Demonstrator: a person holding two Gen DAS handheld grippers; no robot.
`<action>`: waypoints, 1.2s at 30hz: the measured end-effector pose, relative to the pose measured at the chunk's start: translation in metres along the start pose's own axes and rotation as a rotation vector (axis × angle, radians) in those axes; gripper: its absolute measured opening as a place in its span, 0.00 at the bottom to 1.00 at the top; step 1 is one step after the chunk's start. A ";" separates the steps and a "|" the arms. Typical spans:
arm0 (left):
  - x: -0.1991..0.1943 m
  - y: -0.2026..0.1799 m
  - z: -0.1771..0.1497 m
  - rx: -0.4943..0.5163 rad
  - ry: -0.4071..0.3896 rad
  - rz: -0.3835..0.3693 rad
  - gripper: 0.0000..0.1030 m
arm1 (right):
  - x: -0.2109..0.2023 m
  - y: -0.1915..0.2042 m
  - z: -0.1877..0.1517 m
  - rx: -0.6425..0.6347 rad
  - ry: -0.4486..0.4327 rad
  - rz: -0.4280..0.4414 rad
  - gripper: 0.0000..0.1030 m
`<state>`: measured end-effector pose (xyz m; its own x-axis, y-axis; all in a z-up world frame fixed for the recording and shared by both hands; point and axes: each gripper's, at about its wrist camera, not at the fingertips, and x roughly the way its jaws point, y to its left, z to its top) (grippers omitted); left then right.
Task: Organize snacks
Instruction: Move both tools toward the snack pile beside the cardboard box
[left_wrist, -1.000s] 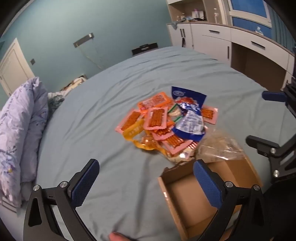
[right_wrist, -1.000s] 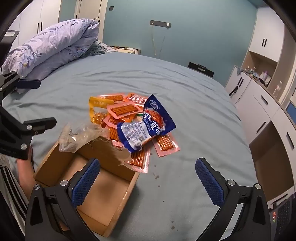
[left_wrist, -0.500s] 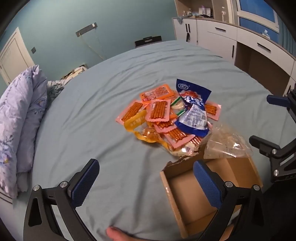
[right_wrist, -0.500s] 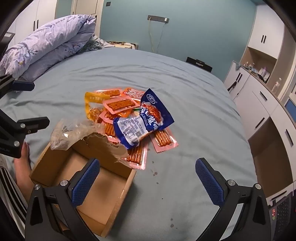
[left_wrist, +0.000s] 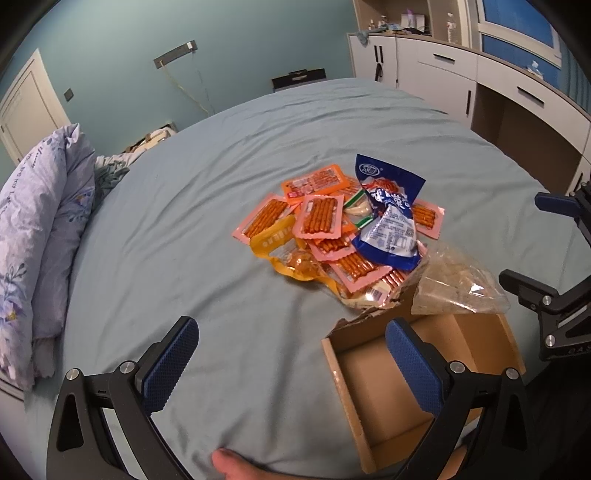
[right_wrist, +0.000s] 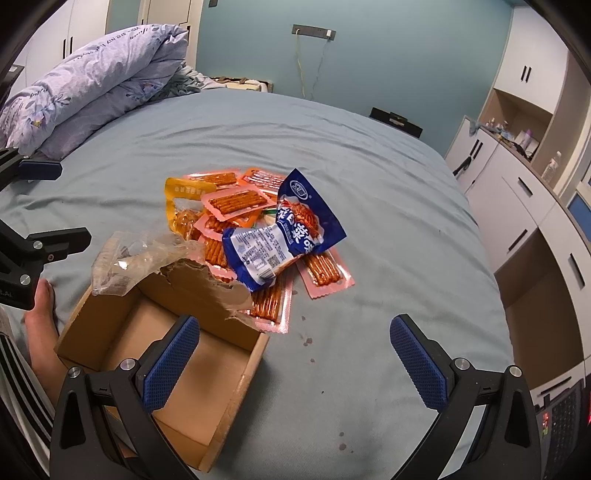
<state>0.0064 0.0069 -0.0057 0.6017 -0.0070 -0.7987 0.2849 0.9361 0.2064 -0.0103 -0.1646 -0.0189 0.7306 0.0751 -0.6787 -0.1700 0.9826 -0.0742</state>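
While the snack pile (left_wrist: 343, 229) lay on the soft blue bed (left_wrist: 184, 240), touching the torn brown cardboard box (right_wrist: 155, 343), a crinkly clear bag (right_wrist: 136, 254) drooped over its rim. Both the left gripper (left_wrist: 291, 362) and right gripper (right_wrist: 295, 362) gaped wide, holding nothing.

**Room and background, as seen from beside the bed**

Teal-painted wall (right_wrist: 388, 55) at the far end; a grey power strip (right_wrist: 314, 31) is mounted on it, with cords hanging down. Large bed under a smooth grey-blue bedsheet (left_wrist: 221, 184). Folded lilac floral duvet (right_wrist: 92, 77) heaped at one edge. White door (left_wrist: 26, 107) near it. Along the opposite side, white cabinets with dark handles (right_wrist: 517, 192), and an open shelf niche (right_wrist: 517, 122) holding small bottles. Light dim and bluish.
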 end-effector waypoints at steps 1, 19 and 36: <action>-0.001 0.000 -0.001 -0.001 -0.001 0.001 1.00 | 0.001 -0.001 0.000 0.002 0.002 0.001 1.00; -0.002 0.017 0.000 -0.091 0.000 -0.005 1.00 | 0.000 -0.021 0.002 0.114 0.014 -0.001 1.00; 0.001 0.029 0.007 -0.110 -0.031 0.032 1.00 | -0.001 -0.039 0.007 0.185 -0.021 -0.004 1.00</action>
<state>0.0205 0.0315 0.0037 0.6322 0.0146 -0.7747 0.1827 0.9688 0.1674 0.0007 -0.2022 -0.0099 0.7450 0.0725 -0.6631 -0.0435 0.9972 0.0602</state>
